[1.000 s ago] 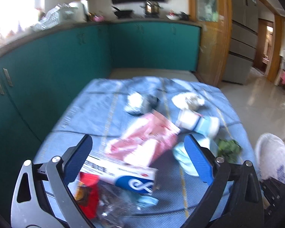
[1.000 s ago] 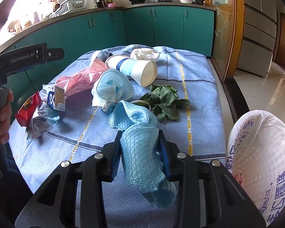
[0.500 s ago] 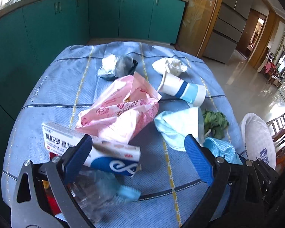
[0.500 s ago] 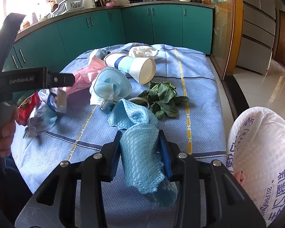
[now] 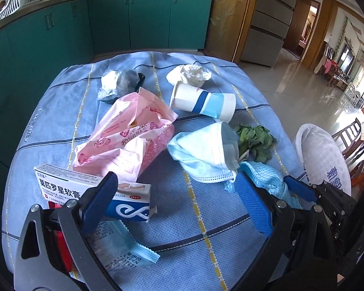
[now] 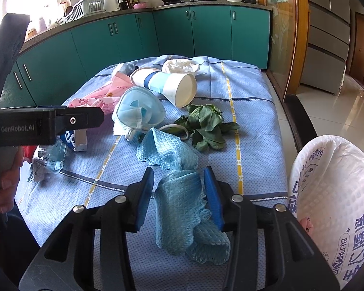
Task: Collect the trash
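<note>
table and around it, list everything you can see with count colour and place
tablecloth: 1, blue with yellow and dark stripes, covers the table
paper cup: 1, white with blue bands, on its side, far middle
tissue: 1, white, crumpled, behind the cup
face mask: 1, light blue, middle
leaves: 1 bunch, green, right of the mask
pink wrapper: 1, pink, left of the mask
medicine box: 1, white and blue, near left
clear wrapper: 1, clear and blue, near left edge
cloth: 1, light blue, between the right pads, which have just been opening
bin bag: 1, white, right of the table
cabinets: teal, along the walls
left gripper: open, over the box
right gripper: pads stand off the cloth
</note>
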A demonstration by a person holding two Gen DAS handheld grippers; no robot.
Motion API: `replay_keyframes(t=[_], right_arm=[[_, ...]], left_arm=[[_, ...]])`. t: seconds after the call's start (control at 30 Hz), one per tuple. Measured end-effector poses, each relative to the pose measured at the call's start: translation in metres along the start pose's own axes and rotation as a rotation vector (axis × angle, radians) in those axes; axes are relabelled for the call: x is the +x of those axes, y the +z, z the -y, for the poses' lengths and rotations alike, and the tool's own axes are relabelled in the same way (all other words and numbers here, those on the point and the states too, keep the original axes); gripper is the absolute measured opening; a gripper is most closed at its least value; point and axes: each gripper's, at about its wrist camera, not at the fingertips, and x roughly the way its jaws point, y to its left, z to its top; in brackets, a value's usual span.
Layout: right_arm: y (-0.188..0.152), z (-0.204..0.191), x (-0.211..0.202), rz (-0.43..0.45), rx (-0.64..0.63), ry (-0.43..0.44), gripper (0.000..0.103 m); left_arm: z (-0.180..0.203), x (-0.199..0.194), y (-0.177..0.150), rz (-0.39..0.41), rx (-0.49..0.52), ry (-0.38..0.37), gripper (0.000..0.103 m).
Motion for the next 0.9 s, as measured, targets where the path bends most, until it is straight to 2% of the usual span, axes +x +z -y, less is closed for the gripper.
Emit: replay_keyframes(t=[0.3, 0.4, 0.9], right_arm=[[0.000, 0.000, 0.000, 0.001, 0.000, -0.004, 0.050], [0.000, -0.001, -0.001, 0.002, -0.001, -0.005, 0.056], [0.000, 0.000, -0.004, 0.021, 0.004, -0.008, 0.057]], left_arm=[[0.001, 0.001, 0.000, -0.002, 0.004, 0.007, 0.097], [0.000, 0.001, 0.000, -0.001, 0.002, 0.009, 0.097], [-0.019, -0.003, 0.003, 0.014, -0.090, 0.015, 0.097]])
